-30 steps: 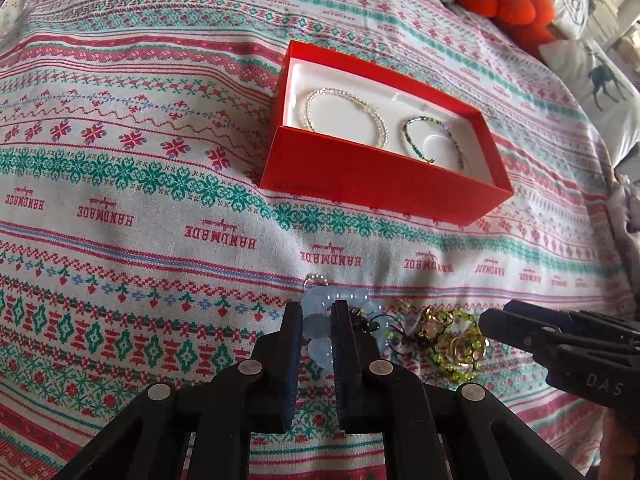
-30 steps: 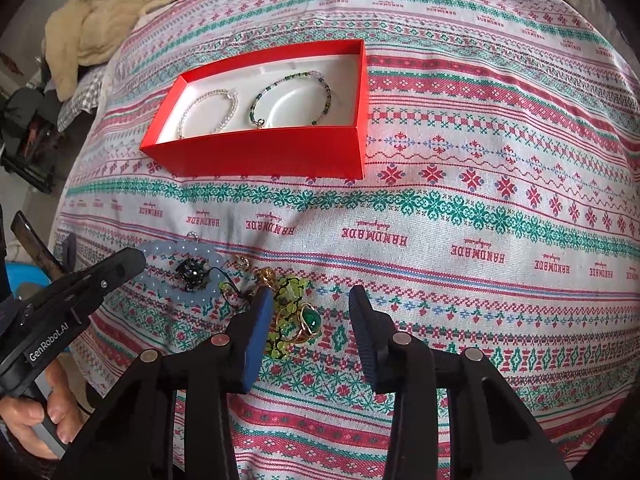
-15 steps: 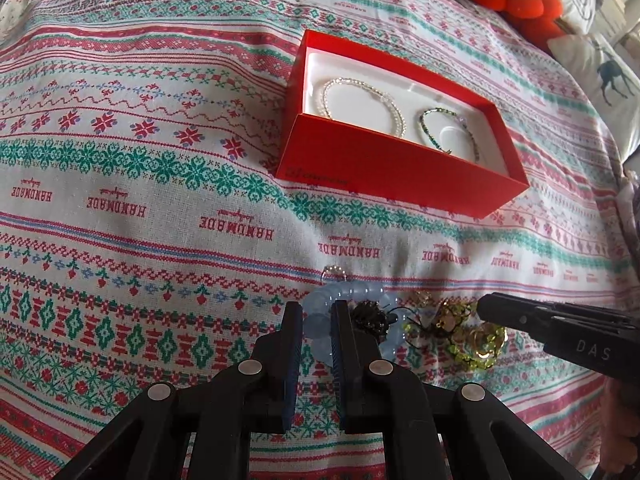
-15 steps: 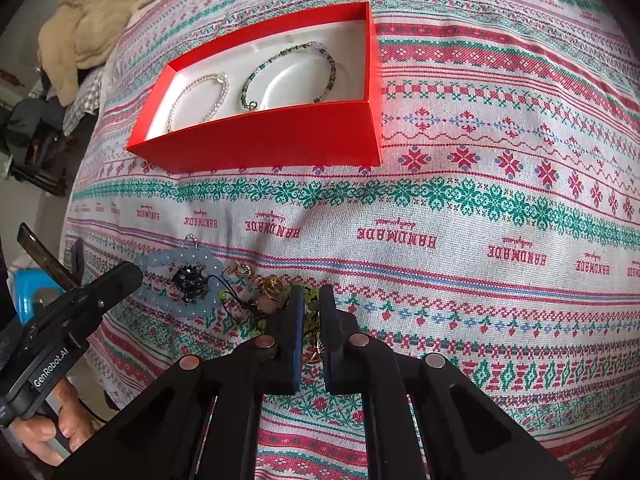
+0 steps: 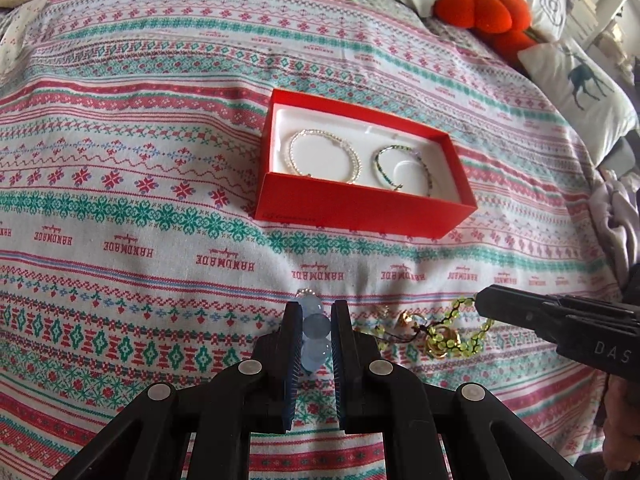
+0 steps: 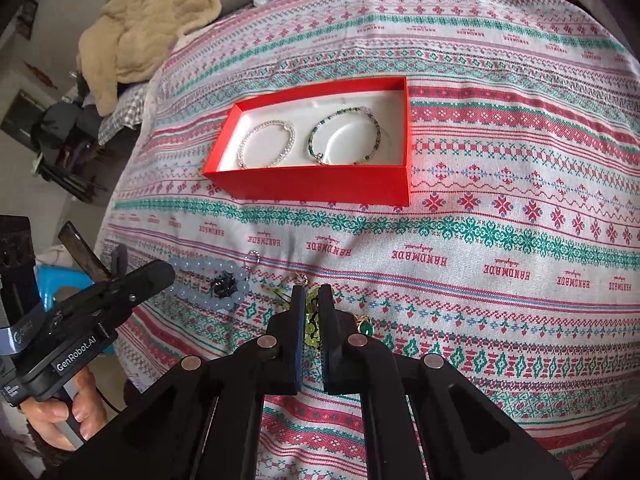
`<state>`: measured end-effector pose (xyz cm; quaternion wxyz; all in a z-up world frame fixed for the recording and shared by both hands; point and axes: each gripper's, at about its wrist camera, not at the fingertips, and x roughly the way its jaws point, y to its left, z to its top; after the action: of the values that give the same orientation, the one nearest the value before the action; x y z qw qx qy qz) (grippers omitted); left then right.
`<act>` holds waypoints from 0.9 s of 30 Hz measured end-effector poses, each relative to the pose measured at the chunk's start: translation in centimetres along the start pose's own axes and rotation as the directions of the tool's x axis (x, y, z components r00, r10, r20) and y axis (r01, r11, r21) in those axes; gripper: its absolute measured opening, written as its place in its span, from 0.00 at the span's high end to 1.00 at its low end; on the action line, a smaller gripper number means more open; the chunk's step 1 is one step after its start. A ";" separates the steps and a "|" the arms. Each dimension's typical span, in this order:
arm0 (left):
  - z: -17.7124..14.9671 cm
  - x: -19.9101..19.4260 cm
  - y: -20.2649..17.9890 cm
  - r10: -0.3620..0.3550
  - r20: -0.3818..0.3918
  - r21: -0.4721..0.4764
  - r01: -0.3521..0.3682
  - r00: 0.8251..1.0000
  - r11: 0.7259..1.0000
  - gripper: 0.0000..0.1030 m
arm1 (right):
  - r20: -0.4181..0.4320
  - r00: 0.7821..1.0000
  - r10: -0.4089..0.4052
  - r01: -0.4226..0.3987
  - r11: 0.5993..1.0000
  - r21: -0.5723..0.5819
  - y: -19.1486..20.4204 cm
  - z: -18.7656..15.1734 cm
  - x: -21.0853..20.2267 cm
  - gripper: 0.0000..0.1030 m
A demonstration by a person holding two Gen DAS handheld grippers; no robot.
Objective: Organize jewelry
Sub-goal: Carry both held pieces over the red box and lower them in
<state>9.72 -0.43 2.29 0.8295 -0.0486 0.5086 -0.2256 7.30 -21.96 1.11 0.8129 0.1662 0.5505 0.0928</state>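
A red box lies on the patterned bedspread; a pearl bracelet and a green bead bracelet lie inside it. My left gripper is shut on a pale blue bead bracelet, which also shows in the right wrist view with a black charm in its middle. My right gripper is shut on a yellow-green bead bracelet with gold pieces. The two bracelets lie side by side in front of the box.
Orange and green plush toys and a deer-print pillow lie at the bed's far right. A beige blanket lies at the far left corner. The bed edge drops off at the left in the right wrist view.
My right gripper has closed on the yellow-green bracelet. My left gripper stays shut on the blue bracelet, which looks pulled from round into a long oval. Both views show the box farther off.
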 end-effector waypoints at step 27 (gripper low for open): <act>8.4 -0.5 -8.2 -0.024 0.104 0.080 0.016 0.994 0.997 0.92 | 0.239 0.971 0.024 -0.055 0.991 0.124 -3.8 3.8 -7.4 0.94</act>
<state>14.12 -8.81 9.23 0.8541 -0.0327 0.4544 -0.2510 7.91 -28.58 7.43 0.8582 0.2397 0.4509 0.0525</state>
